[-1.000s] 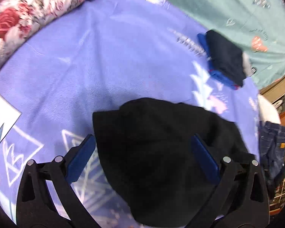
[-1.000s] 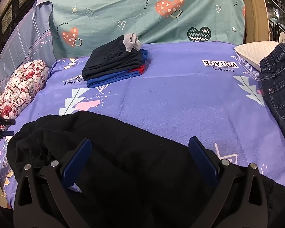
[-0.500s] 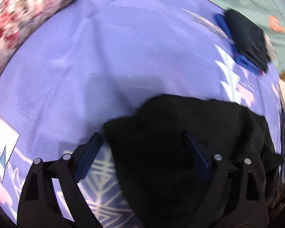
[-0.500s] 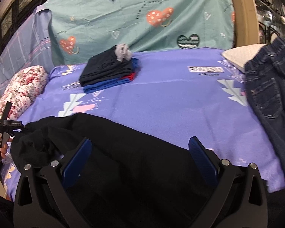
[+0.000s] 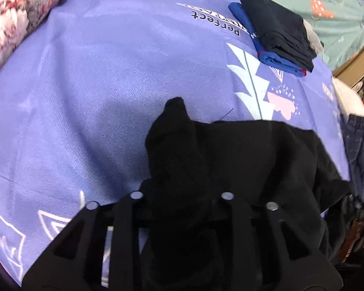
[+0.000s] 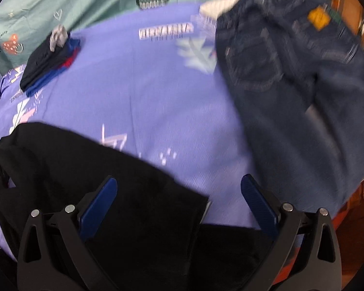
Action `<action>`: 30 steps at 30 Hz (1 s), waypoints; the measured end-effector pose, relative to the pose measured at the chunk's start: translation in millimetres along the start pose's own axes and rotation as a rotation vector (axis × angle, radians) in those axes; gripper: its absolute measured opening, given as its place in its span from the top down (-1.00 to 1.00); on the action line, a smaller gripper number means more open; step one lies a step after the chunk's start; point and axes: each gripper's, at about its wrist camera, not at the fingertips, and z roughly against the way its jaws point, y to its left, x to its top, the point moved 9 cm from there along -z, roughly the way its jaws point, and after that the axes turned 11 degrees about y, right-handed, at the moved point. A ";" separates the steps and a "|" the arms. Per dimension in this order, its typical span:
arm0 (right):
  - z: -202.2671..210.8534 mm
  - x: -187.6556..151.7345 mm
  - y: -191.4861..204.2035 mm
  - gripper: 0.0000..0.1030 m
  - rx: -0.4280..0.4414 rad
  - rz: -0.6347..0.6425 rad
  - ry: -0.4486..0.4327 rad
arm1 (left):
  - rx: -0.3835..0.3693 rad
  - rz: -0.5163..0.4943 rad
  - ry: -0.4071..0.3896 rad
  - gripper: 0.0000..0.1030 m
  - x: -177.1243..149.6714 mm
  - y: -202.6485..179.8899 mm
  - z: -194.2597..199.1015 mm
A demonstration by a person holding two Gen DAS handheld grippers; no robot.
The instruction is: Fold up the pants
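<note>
Black pants lie crumpled on the purple bedsheet. My left gripper has its jaws closing on a bunched corner of them. The cloth stands up in a peak between the fingers and hides the pads. In the right wrist view the same black pants spread across the lower left. My right gripper hangs open over their right edge, blue pads wide apart, with cloth below them and nothing pinched.
Dark blue jeans lie at the bed's right side, with a white pillow behind them. A folded stack of dark and blue clothes sits at the far end. A floral bolster lines the left edge.
My left gripper went from wide open to closed on the pants' corner, bunching it upward. My right gripper swung to the right, toward the pants' edge and the jeans.
</note>
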 end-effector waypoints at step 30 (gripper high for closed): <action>-19.8 273.9 69.3 0.64 -0.030 0.122 -0.182 | 0.165 0.098 -0.246 0.60 151.4 14.7 56.4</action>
